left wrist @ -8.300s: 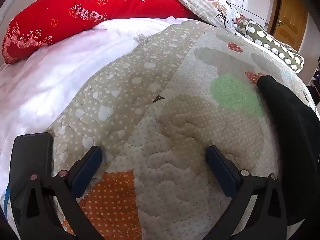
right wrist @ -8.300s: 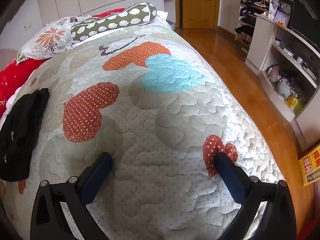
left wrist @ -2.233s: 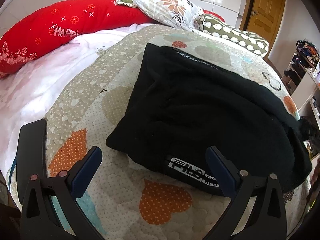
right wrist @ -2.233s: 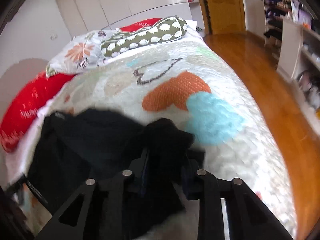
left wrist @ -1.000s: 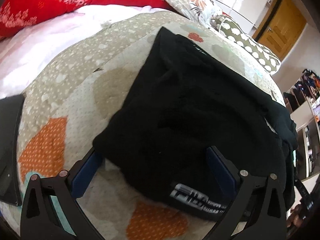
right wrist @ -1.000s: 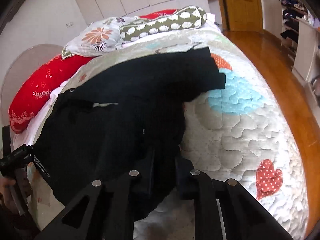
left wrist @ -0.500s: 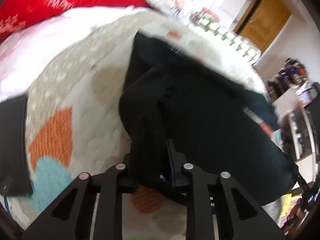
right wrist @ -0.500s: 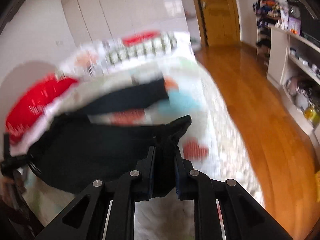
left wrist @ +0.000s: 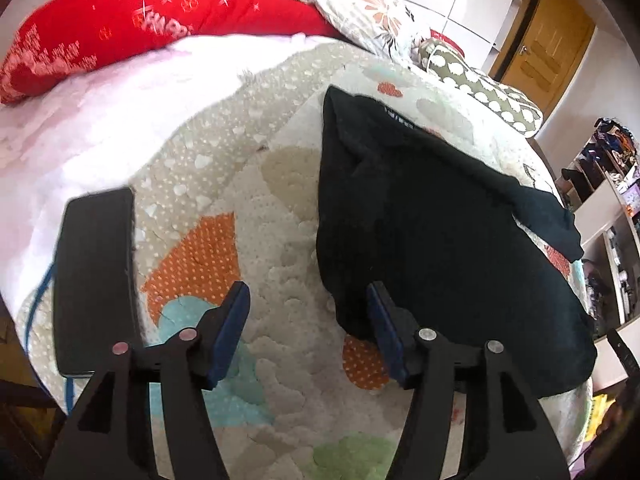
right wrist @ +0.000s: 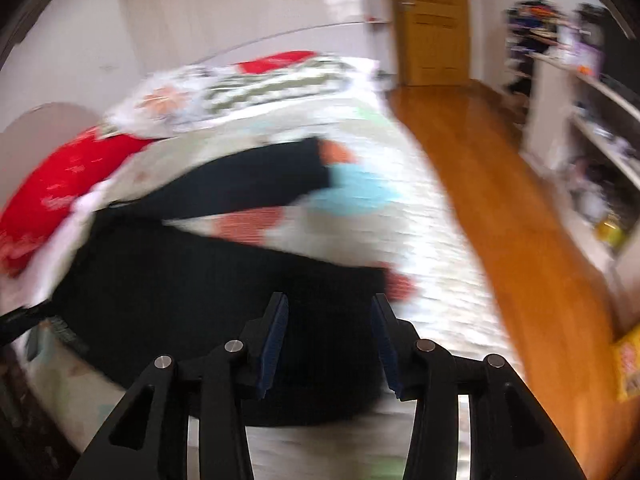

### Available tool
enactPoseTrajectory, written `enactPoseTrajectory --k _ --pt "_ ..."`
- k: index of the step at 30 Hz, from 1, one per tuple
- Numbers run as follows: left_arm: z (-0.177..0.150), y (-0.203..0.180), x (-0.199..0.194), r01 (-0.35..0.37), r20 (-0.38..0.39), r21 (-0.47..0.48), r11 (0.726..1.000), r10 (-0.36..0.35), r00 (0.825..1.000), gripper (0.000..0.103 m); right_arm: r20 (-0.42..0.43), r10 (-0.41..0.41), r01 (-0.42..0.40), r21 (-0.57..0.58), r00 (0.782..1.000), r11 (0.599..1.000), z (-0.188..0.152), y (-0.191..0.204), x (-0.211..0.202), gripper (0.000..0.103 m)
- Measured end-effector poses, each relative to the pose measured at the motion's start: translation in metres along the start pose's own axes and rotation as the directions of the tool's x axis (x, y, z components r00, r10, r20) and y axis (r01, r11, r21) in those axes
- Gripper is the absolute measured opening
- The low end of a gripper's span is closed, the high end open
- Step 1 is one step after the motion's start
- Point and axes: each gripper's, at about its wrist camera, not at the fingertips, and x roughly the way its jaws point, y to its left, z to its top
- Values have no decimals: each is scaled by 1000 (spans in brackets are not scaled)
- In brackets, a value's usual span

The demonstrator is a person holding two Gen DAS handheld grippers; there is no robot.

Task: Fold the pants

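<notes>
pants [left wrist: 440,216]: black, spread flat on the quilt [left wrist: 276,216]; waist end toward the pillows, the two legs running off to the right
long axis: runs from upper left to lower right in the left wrist view; in the blurred right wrist view the two legs [right wrist: 248,184] lie apart in a V
left tongs [left wrist: 308,316]: jaws opening, only quilt between them; the right finger overlaps the pants' near corner
right tongs [right wrist: 328,332]: jaws opening, black cloth seen between the pads, no pinch
nearer hand: left for the waist corner, right for the near leg
likely next: judged, laying one leg over the other
</notes>
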Motion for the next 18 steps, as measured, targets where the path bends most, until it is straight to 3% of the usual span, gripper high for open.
enactPoseTrajectory --k 4,7,9,11,15,18 --pt "2 4 -13 -38 42 6 999 38 998 60 -51 91 -95 -90 995 991 -1 45 24 45" --pt "-1 11 -11 -33 23 -17 999 33 999 62 -99 221 -232 -120 970 965 -5 83 40 46" --pt "-5 15 -11 -33 18 -34 999 34 999 66 -133 328 -349 -183 935 919 -14 124 48 51" --pt "-10 21 -10 -20 4 -56 998 20 1000 67 -145 369 -395 -259 918 881 -20 160 51 61" --pt "-14 24 2 52 -41 -118 992 -57 998 78 -225 462 -514 -386 858 766 -31 235 66 67" --pt "-12 20 18 112 -70 -157 981 -125 990 78 -275 443 -521 -422 853 742 -41 268 80 68"
